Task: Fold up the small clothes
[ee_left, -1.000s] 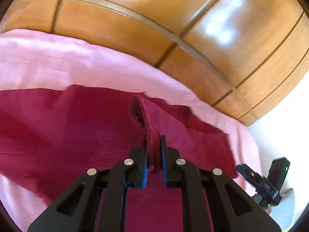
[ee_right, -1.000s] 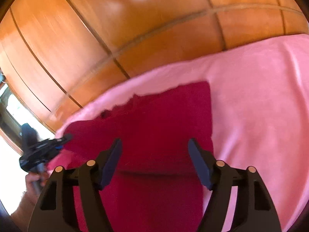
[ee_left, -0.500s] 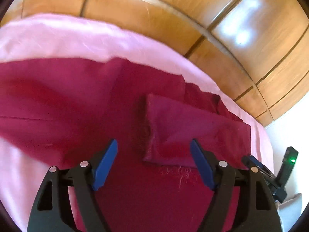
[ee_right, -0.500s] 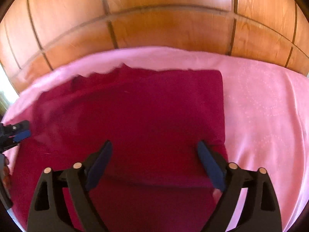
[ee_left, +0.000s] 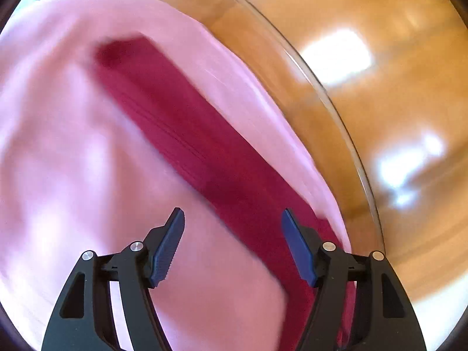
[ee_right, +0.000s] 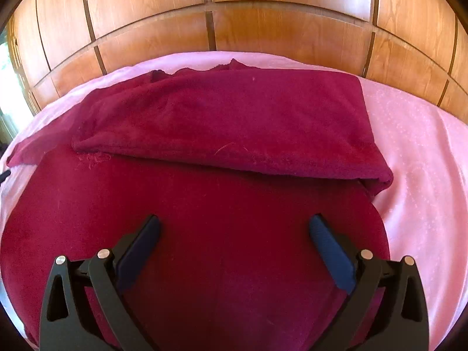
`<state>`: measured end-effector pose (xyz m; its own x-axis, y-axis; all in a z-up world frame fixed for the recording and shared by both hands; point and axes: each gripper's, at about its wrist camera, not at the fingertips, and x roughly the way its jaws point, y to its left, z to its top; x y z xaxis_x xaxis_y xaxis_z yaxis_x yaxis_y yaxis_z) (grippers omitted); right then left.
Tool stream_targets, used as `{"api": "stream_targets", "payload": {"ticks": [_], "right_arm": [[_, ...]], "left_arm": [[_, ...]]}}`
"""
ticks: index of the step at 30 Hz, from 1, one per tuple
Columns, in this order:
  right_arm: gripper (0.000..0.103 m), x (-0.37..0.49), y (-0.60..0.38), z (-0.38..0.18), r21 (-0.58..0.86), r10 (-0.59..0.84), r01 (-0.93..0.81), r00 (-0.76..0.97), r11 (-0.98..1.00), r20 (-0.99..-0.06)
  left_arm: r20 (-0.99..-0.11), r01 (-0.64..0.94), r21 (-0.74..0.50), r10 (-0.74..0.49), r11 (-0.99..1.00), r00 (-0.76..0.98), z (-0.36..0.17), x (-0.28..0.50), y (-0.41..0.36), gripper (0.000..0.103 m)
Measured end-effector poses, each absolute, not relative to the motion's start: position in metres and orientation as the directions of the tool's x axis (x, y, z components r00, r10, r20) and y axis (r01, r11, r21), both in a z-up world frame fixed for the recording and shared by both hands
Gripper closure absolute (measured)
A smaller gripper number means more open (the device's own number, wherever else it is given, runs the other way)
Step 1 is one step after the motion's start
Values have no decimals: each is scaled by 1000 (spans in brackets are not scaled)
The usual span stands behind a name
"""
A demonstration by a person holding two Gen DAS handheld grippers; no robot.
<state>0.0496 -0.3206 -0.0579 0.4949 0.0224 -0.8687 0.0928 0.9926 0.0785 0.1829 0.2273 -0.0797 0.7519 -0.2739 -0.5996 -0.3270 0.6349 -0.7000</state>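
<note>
A dark red cloth lies on a pink sheet; its far part is folded back over itself into a thick flap. My right gripper is open and empty, hovering over the near flat part of the cloth. In the left wrist view, which is blurred, the same red cloth shows as a diagonal strip on the pink sheet. My left gripper is open and empty above the sheet, beside the cloth's edge.
A glossy wooden panelled headboard rises behind the bed and also shows in the left wrist view. The pink sheet extends to the right of the cloth in the right wrist view.
My left gripper let go of the red cloth's edge, opened, and swung away to the side of the cloth. The folded flap now lies flat. The right gripper stayed open and drew back a little.
</note>
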Motion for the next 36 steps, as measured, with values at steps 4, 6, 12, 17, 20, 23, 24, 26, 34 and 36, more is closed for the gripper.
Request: {"api": "stream_targets", "payload": {"ticks": [4, 6, 12, 17, 20, 23, 24, 26, 34, 36], "right_arm": [[2, 49, -316, -57, 60, 7, 91, 494, 994, -869], [2, 51, -314, -58, 56, 4, 91, 494, 994, -869], [2, 53, -313, -59, 48, -3, 91, 493, 995, -870], [2, 53, -313, -59, 48, -4, 91, 494, 995, -869], [2, 54, -313, -59, 49, -2, 90, 495, 995, -869], [2, 54, -313, -59, 52, 0, 91, 496, 994, -869], [2, 54, -313, -59, 53, 0, 91, 496, 994, -868], [2, 54, -313, -59, 52, 0, 92, 496, 994, -868], [2, 54, -316, -58, 71, 15, 94, 501, 993, -865], [2, 54, -317, -58, 78, 20, 94, 503, 993, -864]], "left_arm": [[-566, -408, -775, -241, 482, 788, -96, 189, 288, 37], [-558, -436, -794, -220, 424, 800, -103, 194, 306, 48], [-600, -498, -766, -173, 407, 781, -114, 216, 331, 63], [-630, -512, -722, -137, 464, 764, -106, 223, 339, 94], [-577, -383, -709, -174, 593, 798, -76, 229, 304, 94], [-515, -203, -685, -268, 700, 814, -39, 229, 238, 94], [-511, -166, -674, -292, 719, 809, -33, 229, 220, 94], [-503, -60, -644, -363, 762, 784, -24, 227, 166, 94], [-663, 150, -521, -509, 840, 550, -64, 243, -15, 94], [-696, 159, -501, -505, 851, 511, -76, 240, -36, 76]]}}
